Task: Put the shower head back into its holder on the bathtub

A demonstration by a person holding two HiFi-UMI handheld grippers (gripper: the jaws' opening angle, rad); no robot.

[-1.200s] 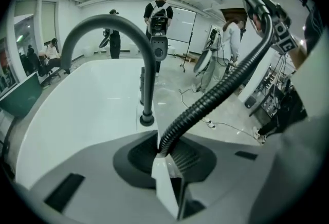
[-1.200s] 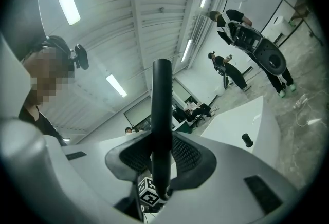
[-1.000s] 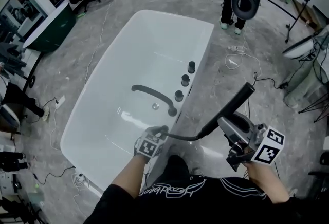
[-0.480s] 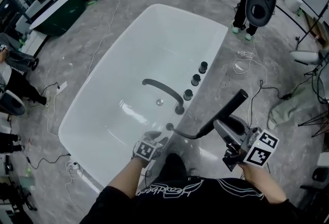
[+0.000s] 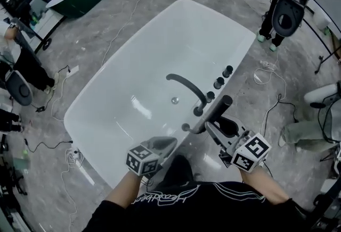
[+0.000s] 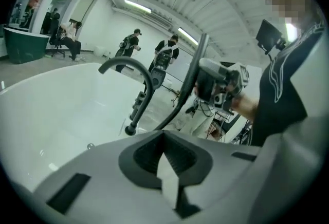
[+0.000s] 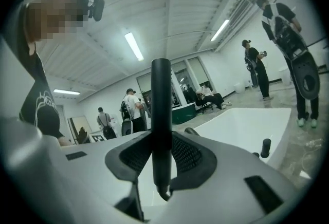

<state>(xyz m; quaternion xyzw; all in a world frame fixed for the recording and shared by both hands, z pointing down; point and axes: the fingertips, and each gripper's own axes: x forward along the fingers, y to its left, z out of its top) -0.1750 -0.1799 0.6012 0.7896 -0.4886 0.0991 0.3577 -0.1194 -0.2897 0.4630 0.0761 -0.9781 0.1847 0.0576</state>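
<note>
Grey flooring rings the white oval bathtub (image 5: 160, 44), its dark rim holder (image 5: 185, 127) just beside the slanting slim black shower head (image 5: 218, 109) clamped in the right gripper (image 5: 213, 129); the just-closed left gripper (image 5: 165, 144) holds nothing.

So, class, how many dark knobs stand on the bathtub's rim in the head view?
3, in a row along the bathtub rim beyond the curved spout: the far knob, the middle knob, and the near knob, closest to the spout's base. None looks hidden.
</note>
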